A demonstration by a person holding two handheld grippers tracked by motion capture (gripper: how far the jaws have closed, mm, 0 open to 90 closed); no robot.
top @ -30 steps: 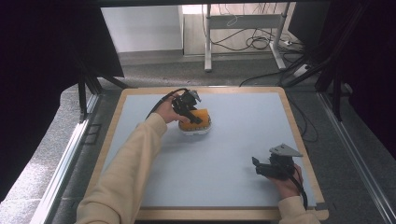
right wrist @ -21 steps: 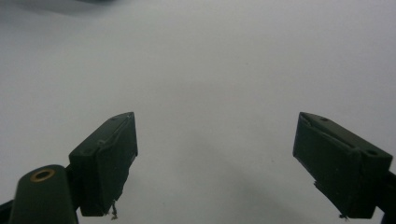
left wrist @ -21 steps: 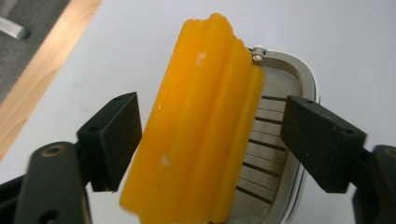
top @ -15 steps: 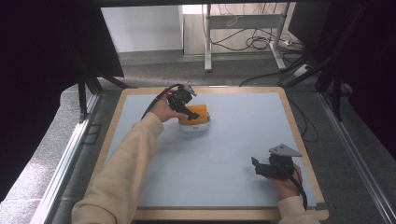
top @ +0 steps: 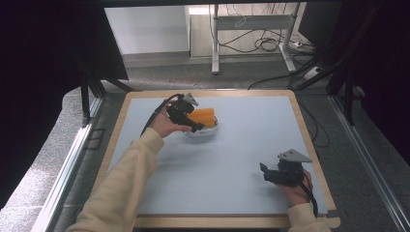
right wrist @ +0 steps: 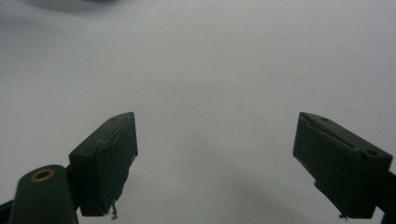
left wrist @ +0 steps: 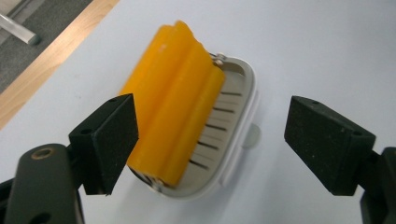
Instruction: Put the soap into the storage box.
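An orange ridged block [left wrist: 173, 112] lies lengthwise in a white oval dish [left wrist: 233, 154] with a slotted metal insert. In the high view the block [top: 203, 116] and dish [top: 203, 134] sit at the table's far middle. My left gripper [top: 193, 123] hovers over their left side. Its jaws have just been opening and now stand wide around the block, and neither of its pads [left wrist: 112, 135] presses on it; the left gripper view shows the same opening [left wrist: 212, 121]. My right gripper [top: 265, 173] rests at the near right, open [right wrist: 215, 140] over bare table.
The pale blue table top [top: 217, 164] has a wooden rim [top: 309, 145]. A metal stand with cables [top: 251, 29] is on the floor beyond the far edge. Dark frame posts [top: 92, 92] flank the table.
The left gripper's jaws have spread apart and the hand has drawn slightly left and up from the dish. The orange block stays in the dish. The right gripper has not moved.
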